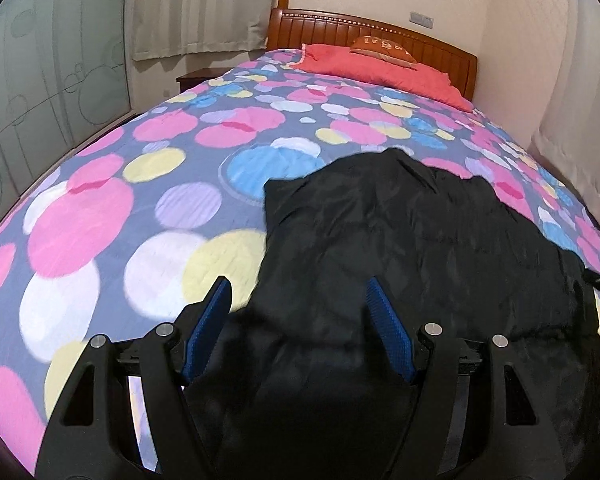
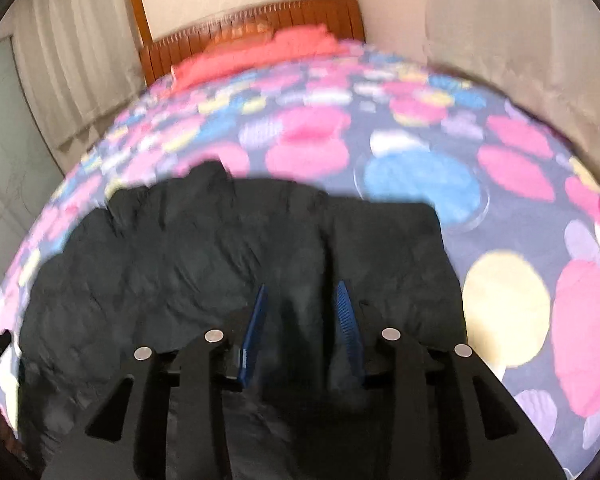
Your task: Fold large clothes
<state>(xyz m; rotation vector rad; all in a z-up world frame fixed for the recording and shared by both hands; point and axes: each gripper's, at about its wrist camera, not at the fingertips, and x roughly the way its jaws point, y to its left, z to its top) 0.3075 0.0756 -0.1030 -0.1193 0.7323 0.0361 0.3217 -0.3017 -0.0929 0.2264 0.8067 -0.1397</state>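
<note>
— Grippers? 
— Left gripper (image 1: 298,294) gapes wide over the black garment (image 1: 400,240), pinching nothing; right gripper (image 2: 302,300) stands partly parted above it, pads clear.
— Garment? 
— Spread on the dotted bedspread (image 1: 140,200), near its foot end.

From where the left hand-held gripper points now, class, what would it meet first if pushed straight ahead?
Most likely the black garment, lying on the dotted bedspread. The left hand-held gripper stands open over the garment's left edge; depth is unclear.

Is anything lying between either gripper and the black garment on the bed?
Nothing visible does. The left gripper and right gripper both sit directly over the black garment, jaws apart, on the dotted bedspread.
</note>
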